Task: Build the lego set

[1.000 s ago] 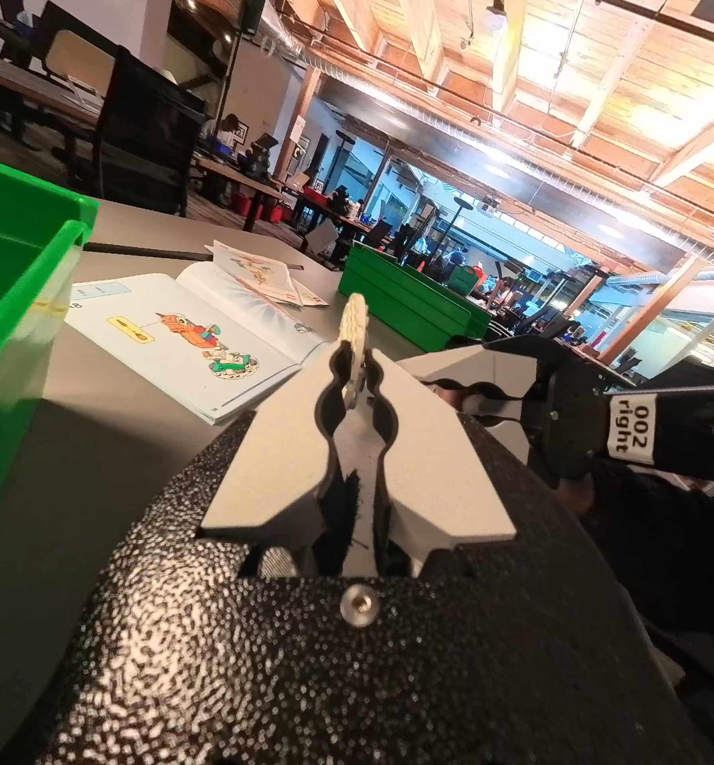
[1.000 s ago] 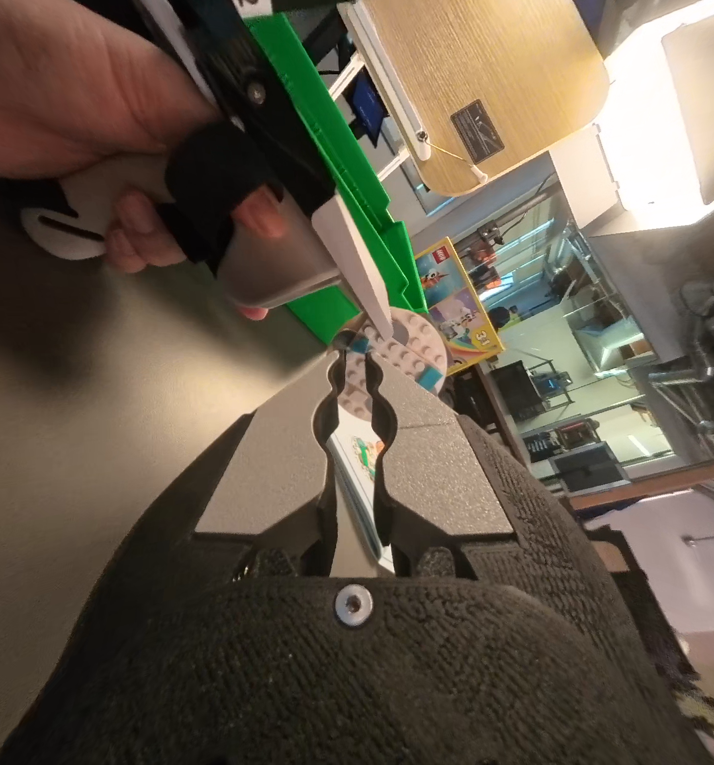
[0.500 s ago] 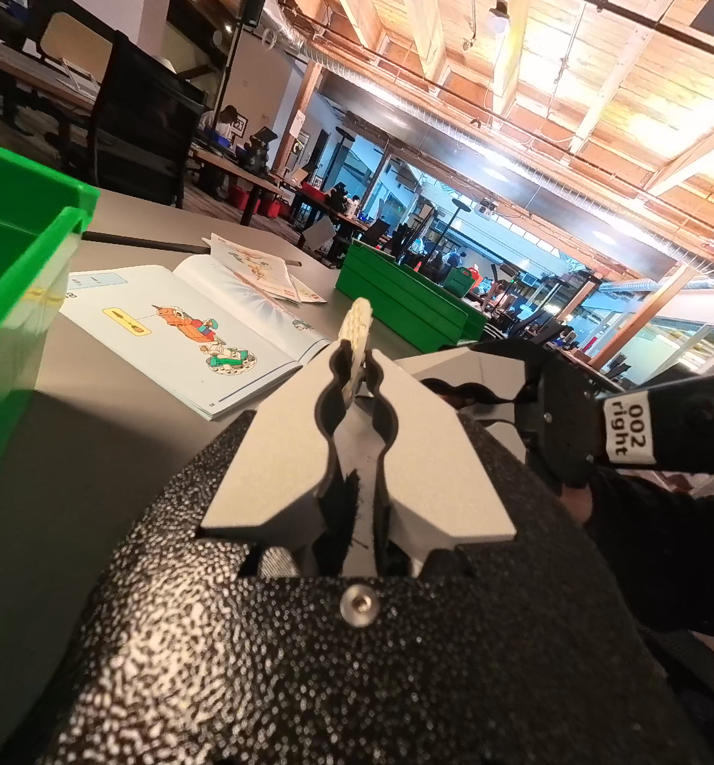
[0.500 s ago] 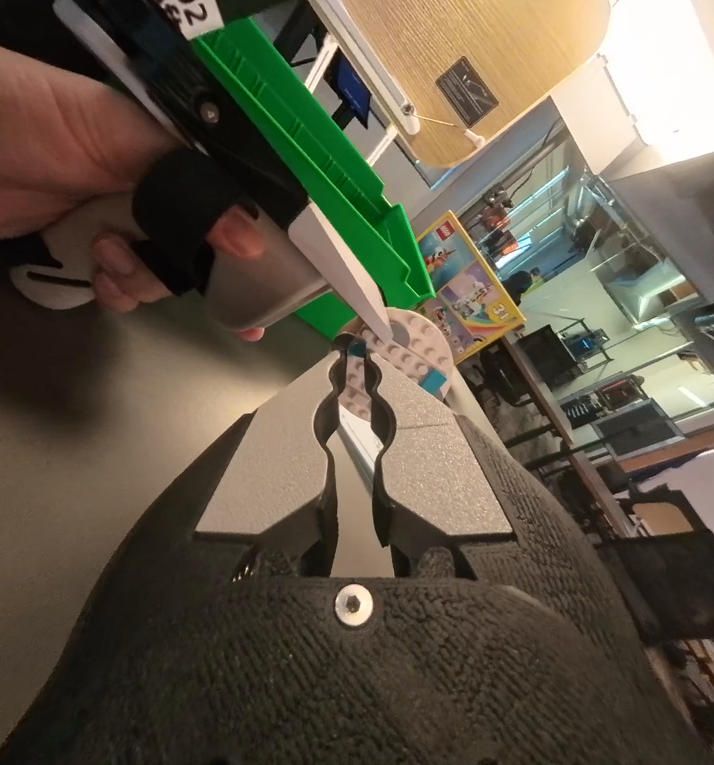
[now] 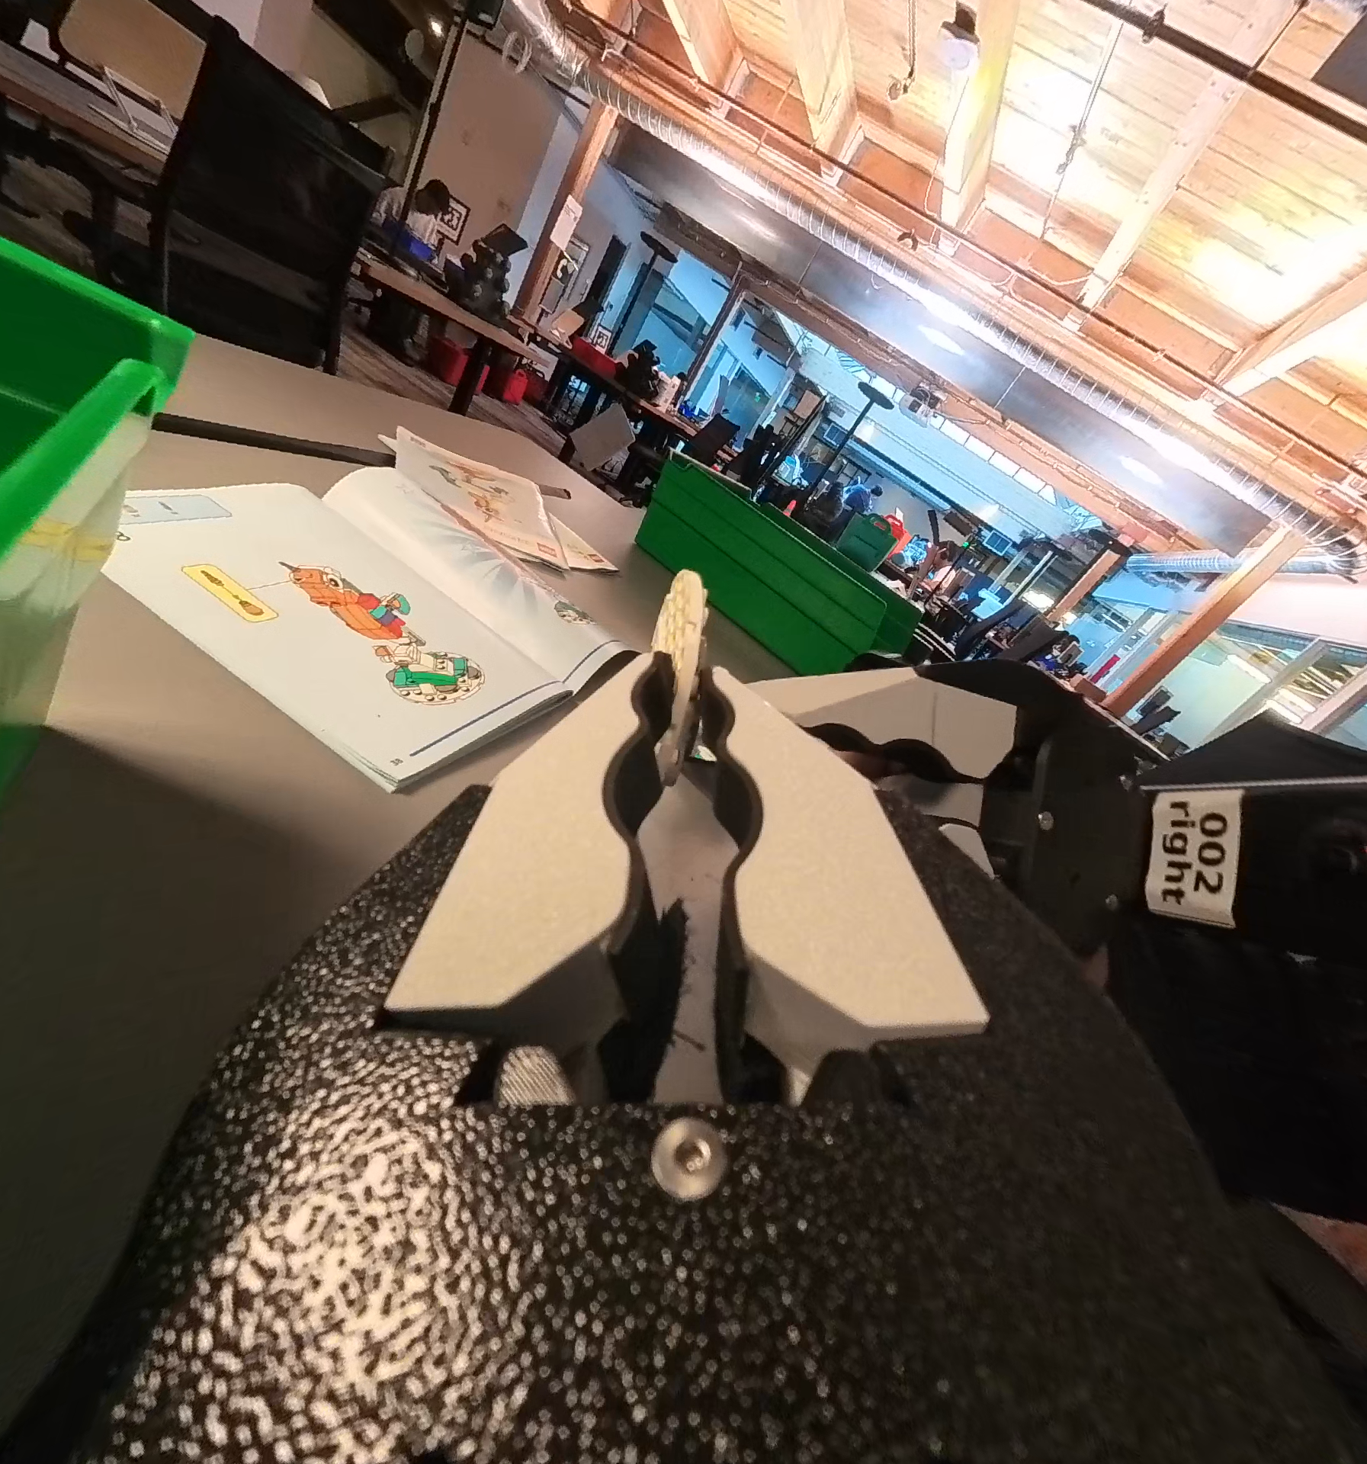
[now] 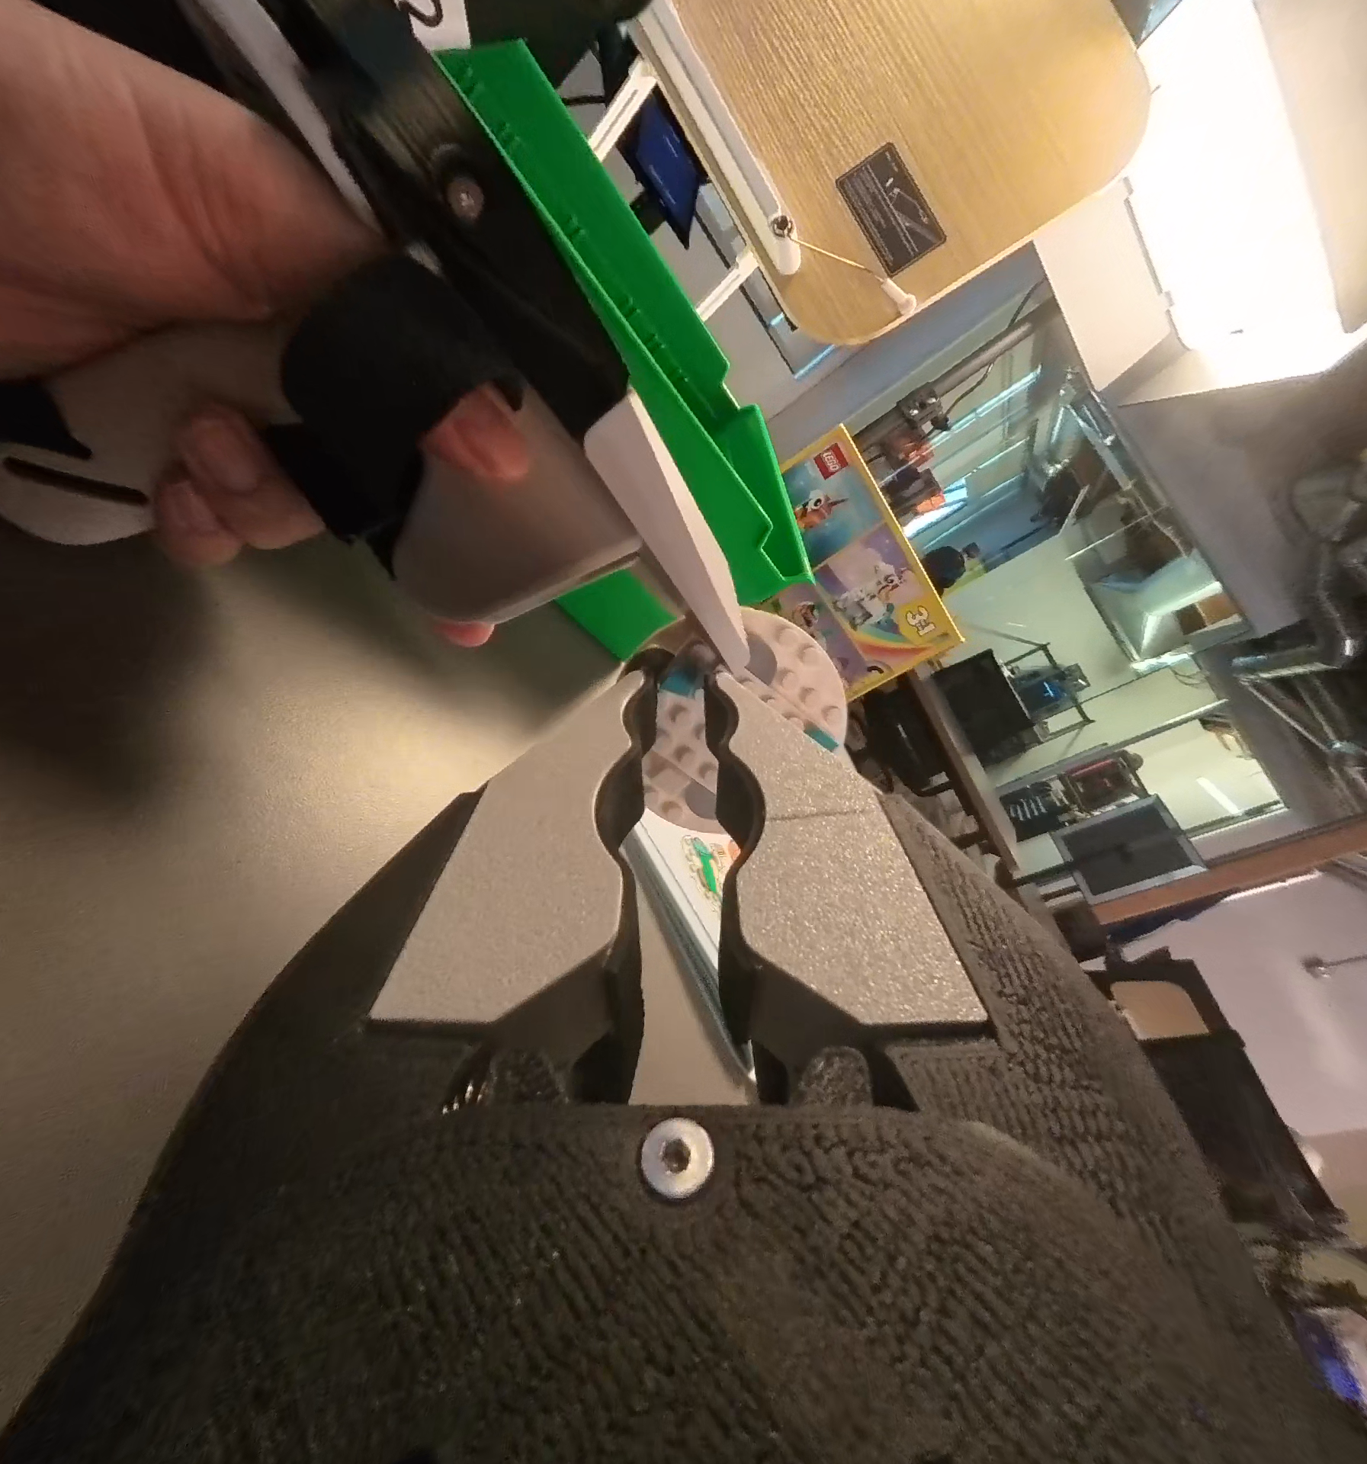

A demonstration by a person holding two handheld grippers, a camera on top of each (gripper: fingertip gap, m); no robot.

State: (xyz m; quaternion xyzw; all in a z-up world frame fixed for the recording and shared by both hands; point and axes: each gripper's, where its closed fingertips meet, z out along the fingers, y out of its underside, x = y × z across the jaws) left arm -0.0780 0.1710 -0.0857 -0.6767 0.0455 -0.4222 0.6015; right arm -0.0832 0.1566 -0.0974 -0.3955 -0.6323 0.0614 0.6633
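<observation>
My left gripper (image 5: pixel 676 673) is shut on a round white studded plate (image 5: pixel 681 626), held upright and edge-on above the grey table (image 5: pixel 189 832). In the right wrist view the plate (image 6: pixel 791 673) faces me, with the left gripper's finger (image 6: pixel 688 554) pressed on it. My right gripper (image 6: pixel 678 673) is shut on a small teal piece (image 6: pixel 680 680) at the plate's rim. Another teal piece (image 6: pixel 822 741) sits on the opposite rim. The right gripper (image 5: pixel 862 713) also shows just right of the plate in the left wrist view.
A green bin (image 5: pixel 46 380) stands at the left, with an open instruction booklet (image 5: pixel 331 602) beside it and a stack of green bins (image 5: pixel 759 554) farther back. A colourful toy box (image 6: pixel 862 554) stands behind a green bin (image 6: pixel 624 317). A hand (image 6: pixel 110 238) holds the left gripper. The tips of both grippers are at nearly the same place.
Both grippers keep their hold, and the plate and teal piece stay together. The pair has shifted and tilted slightly, so the background moves in both views.
</observation>
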